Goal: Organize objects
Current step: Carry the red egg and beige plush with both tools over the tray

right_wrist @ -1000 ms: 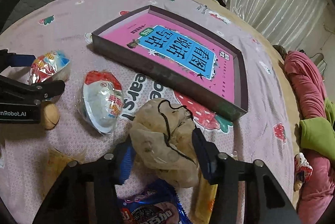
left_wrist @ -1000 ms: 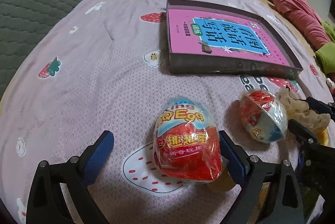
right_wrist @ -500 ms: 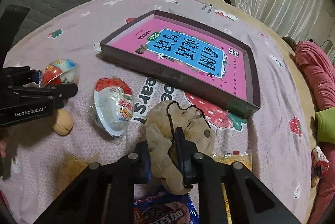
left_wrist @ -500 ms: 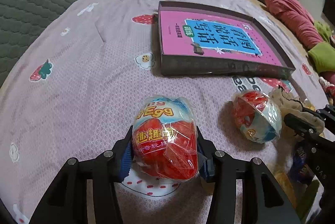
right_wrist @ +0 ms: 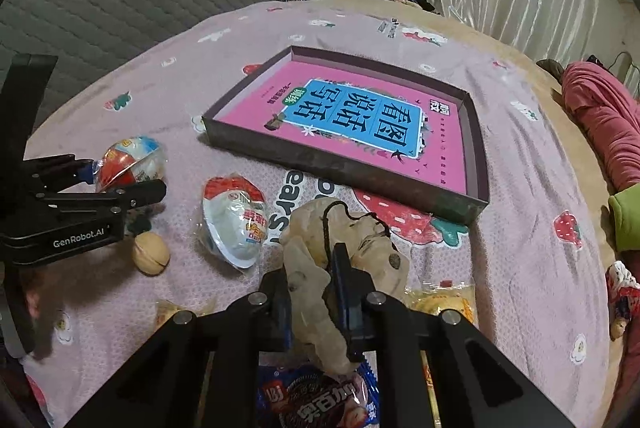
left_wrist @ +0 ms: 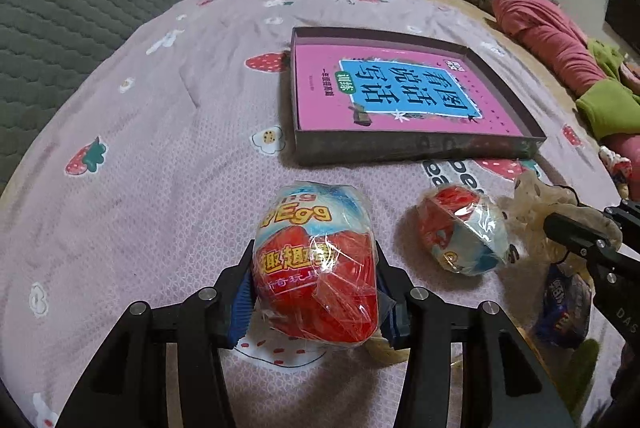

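Note:
My left gripper [left_wrist: 314,292] is shut on a red and blue wrapped toy egg [left_wrist: 316,264], held just above the bedspread; it also shows in the right wrist view [right_wrist: 132,168]. My right gripper [right_wrist: 310,304] is shut on a beige plush toy [right_wrist: 344,252] with a black cord, also seen in the left wrist view [left_wrist: 560,212]. A second wrapped egg [left_wrist: 460,232] lies on the bed between the two grippers [right_wrist: 236,224]. A shallow dark box [right_wrist: 476,136] with a pink book inside lies beyond [left_wrist: 400,148].
A walnut [right_wrist: 151,253] lies under the left gripper. A blue biscuit pack [right_wrist: 316,400] and yellow snack packets [right_wrist: 440,304] lie near my right gripper. A grey quilted cushion [left_wrist: 80,0] stands at the left, pink and green clothes [left_wrist: 560,40] at the right.
Both grippers have closed, the left on the egg and the right on the plush toy. Both objects have lifted slightly off the bedspread.

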A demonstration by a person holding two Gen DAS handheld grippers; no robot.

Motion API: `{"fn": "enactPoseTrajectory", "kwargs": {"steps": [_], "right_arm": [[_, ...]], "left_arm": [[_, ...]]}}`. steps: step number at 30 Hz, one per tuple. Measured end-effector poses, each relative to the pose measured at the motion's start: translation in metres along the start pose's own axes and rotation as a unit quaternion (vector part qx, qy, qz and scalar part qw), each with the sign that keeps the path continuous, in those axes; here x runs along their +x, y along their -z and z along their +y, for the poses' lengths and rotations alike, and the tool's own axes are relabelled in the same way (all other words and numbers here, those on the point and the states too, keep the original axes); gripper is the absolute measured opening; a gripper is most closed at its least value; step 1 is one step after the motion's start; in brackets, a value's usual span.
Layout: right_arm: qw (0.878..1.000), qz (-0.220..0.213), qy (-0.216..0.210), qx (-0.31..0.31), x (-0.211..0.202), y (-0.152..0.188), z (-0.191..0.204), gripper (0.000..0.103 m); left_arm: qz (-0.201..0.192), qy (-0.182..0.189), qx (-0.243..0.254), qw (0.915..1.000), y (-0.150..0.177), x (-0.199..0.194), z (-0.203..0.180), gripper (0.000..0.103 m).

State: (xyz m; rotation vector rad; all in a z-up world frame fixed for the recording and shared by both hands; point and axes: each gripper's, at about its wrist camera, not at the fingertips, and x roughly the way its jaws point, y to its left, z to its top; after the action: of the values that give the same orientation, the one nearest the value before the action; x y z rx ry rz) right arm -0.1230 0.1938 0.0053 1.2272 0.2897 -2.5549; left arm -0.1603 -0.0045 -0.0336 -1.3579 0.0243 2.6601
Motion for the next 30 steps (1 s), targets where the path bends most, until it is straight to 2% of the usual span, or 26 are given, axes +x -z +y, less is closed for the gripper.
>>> {"fn": "enactPoseTrajectory", "kwargs": {"steps": [14,23,30], "right_arm": [[0.999,-0.037,-0.002,0.014,-0.04,-0.007,0.004,0.016],[0.998,-0.065,-0.002,0.02,-0.072,-0.014,0.008,0.016],[0.995,-0.09,0.001,0.031,-0.093,-0.013,0.003,0.016]], "left_arm": [[-0.035,0.004,0.016,0.9993,-0.002,-0.03,-0.015,0.052],[-0.071,-0.006,0.025,0.9971,0.001,-0.061,-0.026,0.052],[-0.077,-0.002,0.023,0.9968,0.004,-0.076,-0.034,0.052]]}}
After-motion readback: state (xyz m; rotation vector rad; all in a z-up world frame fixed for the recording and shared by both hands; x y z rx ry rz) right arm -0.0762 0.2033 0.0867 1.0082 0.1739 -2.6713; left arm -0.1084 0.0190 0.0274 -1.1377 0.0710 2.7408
